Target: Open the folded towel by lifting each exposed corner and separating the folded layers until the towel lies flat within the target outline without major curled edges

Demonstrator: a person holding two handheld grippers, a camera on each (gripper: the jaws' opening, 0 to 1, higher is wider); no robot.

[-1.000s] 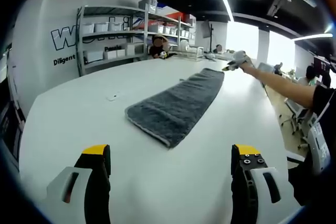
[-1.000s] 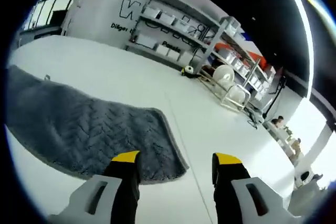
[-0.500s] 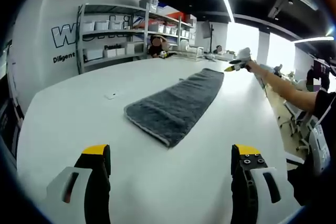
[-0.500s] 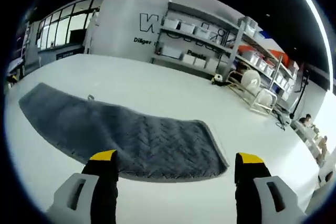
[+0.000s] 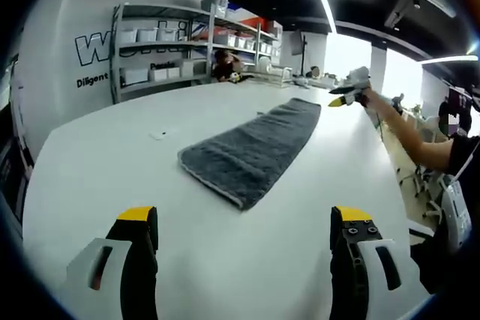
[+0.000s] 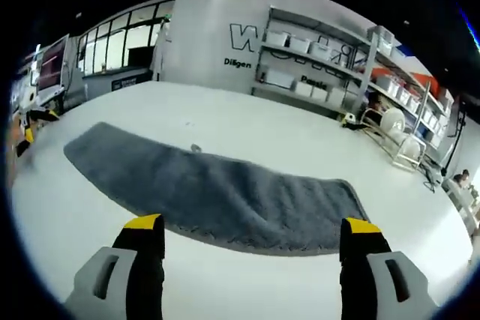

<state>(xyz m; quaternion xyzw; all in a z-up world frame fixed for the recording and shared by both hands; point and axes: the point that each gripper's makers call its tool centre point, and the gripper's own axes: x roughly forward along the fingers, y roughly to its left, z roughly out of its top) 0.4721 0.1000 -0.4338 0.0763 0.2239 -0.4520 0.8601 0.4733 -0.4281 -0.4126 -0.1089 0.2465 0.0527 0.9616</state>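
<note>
From our left gripper (image 5: 244, 222) we see our right gripper (image 5: 349, 94) raised beyond the towel (image 5: 251, 151); both jaws apart, white table (image 6: 247, 275), shelves (image 5: 161, 50) behind.

Long folded terry towel (image 5: 255, 148): dark charcoal grey, herringbone-ribbed pile, paler grey hem along the edges. Broad smooth table (image 5: 105, 170): plain white. Left two-jaw gripper (image 5: 244, 222): black fingers capped in yellow, light grey bodies behind; right two-jaw gripper (image 6: 251, 234) the same, seen from the left gripper view as grey with a yellow tip. Rear wall (image 6: 202, 43): white with black lettering. Metal shelving rack (image 5: 157, 50): pale grey, stocked with white bins (image 5: 146, 37); red and orange items on the upper shelf.
</note>
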